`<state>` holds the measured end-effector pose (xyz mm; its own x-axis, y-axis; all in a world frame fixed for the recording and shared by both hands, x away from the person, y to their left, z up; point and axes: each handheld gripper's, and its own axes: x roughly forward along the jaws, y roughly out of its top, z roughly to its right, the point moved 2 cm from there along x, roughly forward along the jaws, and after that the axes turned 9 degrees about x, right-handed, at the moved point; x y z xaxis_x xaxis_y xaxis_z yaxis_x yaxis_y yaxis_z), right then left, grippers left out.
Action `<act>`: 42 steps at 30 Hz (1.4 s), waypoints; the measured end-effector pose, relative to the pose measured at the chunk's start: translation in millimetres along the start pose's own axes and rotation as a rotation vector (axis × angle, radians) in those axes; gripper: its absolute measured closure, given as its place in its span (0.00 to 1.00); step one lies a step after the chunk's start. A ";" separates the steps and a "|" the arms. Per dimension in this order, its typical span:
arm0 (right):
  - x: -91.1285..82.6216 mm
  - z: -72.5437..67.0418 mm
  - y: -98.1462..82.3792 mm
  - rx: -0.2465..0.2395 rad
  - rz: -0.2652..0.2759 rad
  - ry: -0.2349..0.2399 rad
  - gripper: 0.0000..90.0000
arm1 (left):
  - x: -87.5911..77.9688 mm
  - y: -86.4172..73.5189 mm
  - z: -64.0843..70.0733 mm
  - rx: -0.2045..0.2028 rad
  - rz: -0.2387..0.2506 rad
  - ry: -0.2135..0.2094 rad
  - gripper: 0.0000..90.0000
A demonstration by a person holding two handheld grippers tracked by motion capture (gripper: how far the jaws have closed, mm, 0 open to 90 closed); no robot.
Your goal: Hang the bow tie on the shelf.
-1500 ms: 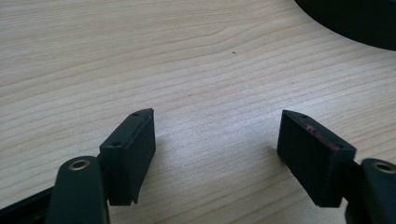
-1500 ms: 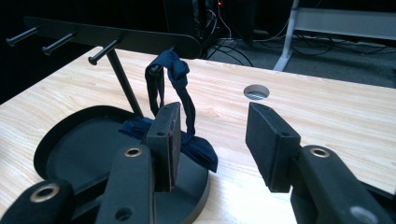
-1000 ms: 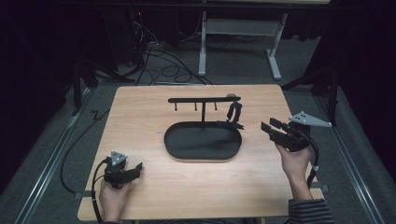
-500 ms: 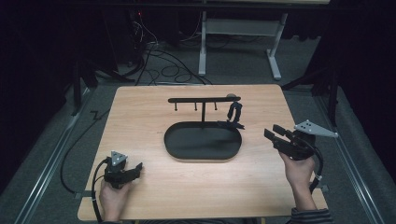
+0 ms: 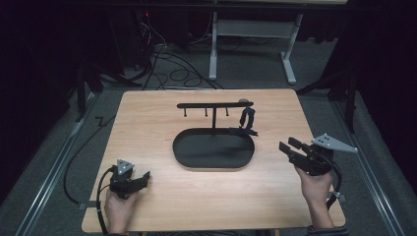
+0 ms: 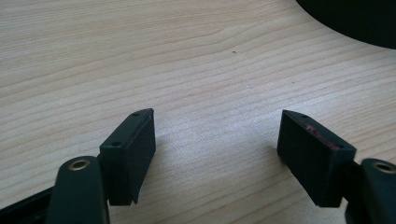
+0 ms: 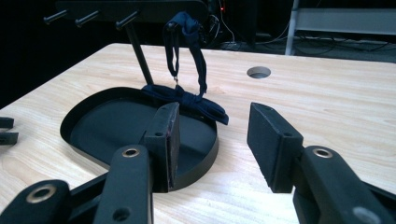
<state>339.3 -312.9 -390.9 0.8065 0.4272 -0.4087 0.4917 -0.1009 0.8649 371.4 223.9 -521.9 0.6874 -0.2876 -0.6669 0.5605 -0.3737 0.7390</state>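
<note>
A black oval tray (image 5: 196,160) lies mid-table with a T-shaped stand rising from it; its bar (image 5: 214,104) carries small pegs. A dark blue bow tie (image 5: 246,120) hangs by its strap from the bar's right end, its bow resting on the tray's rim. In the right gripper view the bow tie (image 7: 189,100) and tray (image 7: 112,126) lie just ahead. My right gripper (image 5: 289,145) (image 7: 215,126) hovers right of the tray, open and empty. My left gripper (image 5: 143,176) (image 6: 217,135) rests open on the wood at the near left, nothing between its jaws.
A round hole (image 7: 258,72) pierces the tabletop right of the stand. The tray's edge (image 6: 355,18) shows far off in the left gripper view. Cables (image 5: 167,64) and a white desk frame (image 5: 251,29) sit on the floor beyond the table.
My right gripper has drifted toward the table's near edge and slightly lower, still open. The left gripper, the tray and the bow tie have not moved.
</note>
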 end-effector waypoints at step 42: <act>27.0 -6.0 -47.3 0.030 -0.100 0.037 0.62 | 0.0 0.0 0.1 0.001 0.000 0.000 0.32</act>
<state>335.9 -291.3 -441.1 0.7403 0.4695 -0.4812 0.5793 -0.0822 0.8110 371.4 223.8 -521.9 0.6874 -0.2872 -0.6671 0.5605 -0.3744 0.7387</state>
